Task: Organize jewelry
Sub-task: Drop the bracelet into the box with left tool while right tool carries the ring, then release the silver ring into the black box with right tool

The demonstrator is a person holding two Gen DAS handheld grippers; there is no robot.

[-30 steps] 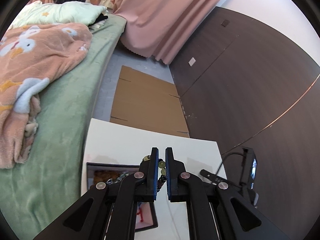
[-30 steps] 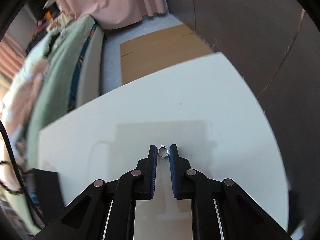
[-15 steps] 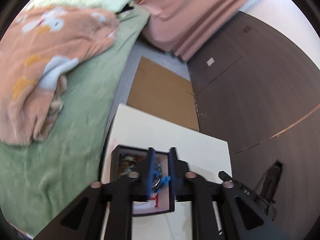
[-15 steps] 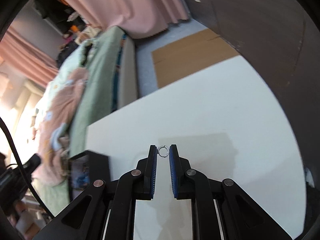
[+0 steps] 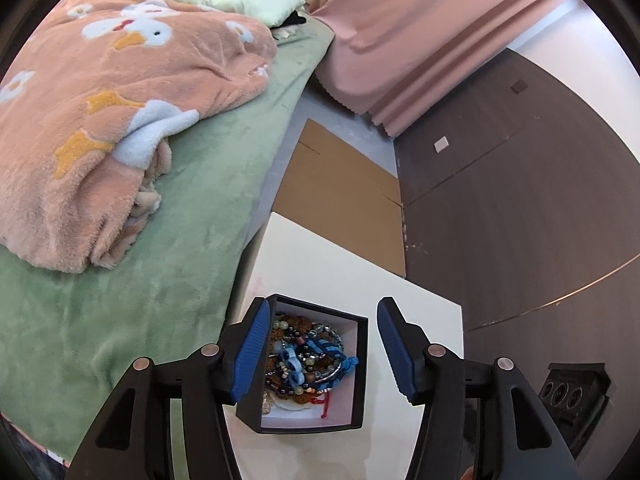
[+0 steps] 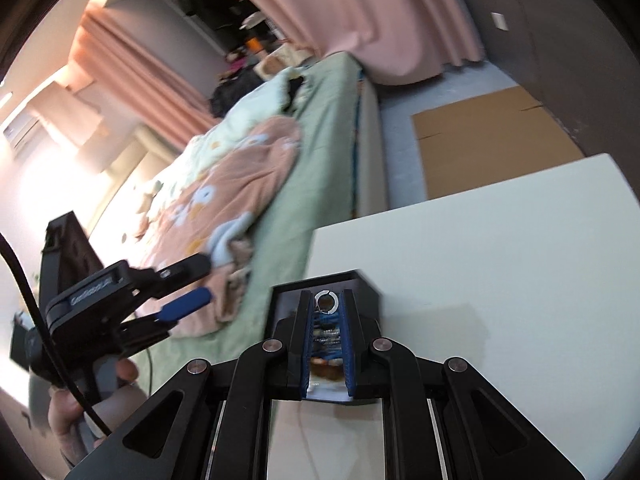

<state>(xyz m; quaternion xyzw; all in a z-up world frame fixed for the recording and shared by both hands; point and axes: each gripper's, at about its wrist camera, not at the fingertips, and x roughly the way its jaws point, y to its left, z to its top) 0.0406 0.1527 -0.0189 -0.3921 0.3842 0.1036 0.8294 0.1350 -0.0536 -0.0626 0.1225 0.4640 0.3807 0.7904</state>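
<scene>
While my left gripper (image 5: 322,348) hung wide open above the box (image 5: 358,376), holding nothing, my right gripper (image 6: 327,309) pinched a small silver ring (image 6: 326,301) over that same box (image 6: 370,294). The box sat at the near left corner of the white desk (image 6: 500,248), full of tangled beads (image 5: 308,356) and blue cord. The bed (image 5: 168,216) with its peach blanket (image 5: 100,92) lay to the left, cardboard (image 5: 340,184) on the floor beyond.

Blurred pale lettering runs along the black body of the left gripper (image 6: 185,298) in the right wrist view; its characters cannot be read.
</scene>
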